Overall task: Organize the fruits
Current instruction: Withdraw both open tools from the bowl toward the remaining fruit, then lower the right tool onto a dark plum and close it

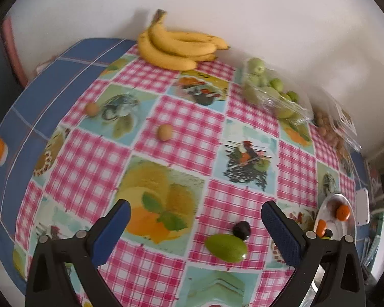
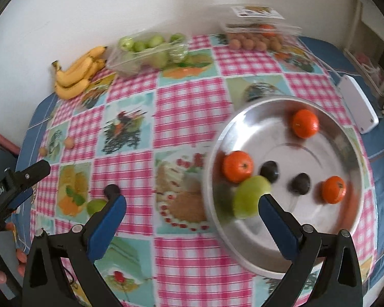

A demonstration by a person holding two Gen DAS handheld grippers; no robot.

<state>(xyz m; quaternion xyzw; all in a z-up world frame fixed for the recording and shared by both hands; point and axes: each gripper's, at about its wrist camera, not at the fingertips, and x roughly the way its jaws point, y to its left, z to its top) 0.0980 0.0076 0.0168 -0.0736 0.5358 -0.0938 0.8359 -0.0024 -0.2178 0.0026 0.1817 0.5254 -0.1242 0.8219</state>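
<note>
Grippers spread over fruit table, nothing held

Left gripper (image 1: pixel 195 213): jaws wide apart, empty, above the tablecloth (image 1: pixel 166 117). Just ahead, between the fingers and nearer the right one, a green oblong fruit (image 1: pixel 226 247) lies on the cloth, long axis running left to right, narrower end toward the right. Dark plum (image 1: pixel 242 229) touches its far side.

Right gripper (image 2: pixel 192 203): jaws likewise wide apart, empty. Its right finger overlaps the near rim of the steel plate (image 2: pixel 330 243). In the plate: three tangerines (image 2: pixel 238 166), two dark plums (image 2: pixel 299 183), and a green apple (image 2: pixel 251 197) at the near-left edge, motion-blurred, lower part hidden by the finger. The left gripper's arm enters this view at far left; fingertips of the person's hand (image 2: pixel 20 257) show under it.

Further out: two small tan round fruits (image 1: pixel 165 132) loose on the cloth, well apart. Bananas (image 1: pixel 176 48) at the far edge against the wall, stems up and to the left in the left view. Clear plastic tray of green fruits (image 2: pixel 146 51) beside them; a second clear pack of small tan fruits (image 2: pixel 256 39), lid label unreadable.

Surface: pink gingham oilcloth with printed food panels, over a blue checked cloth (image 1: pixel 71 71). White wall (image 2: pixel 89 5) behind. White flat device (image 2: pixel 358 105) at the table's right edge. Both views blurred at the margins.
</note>
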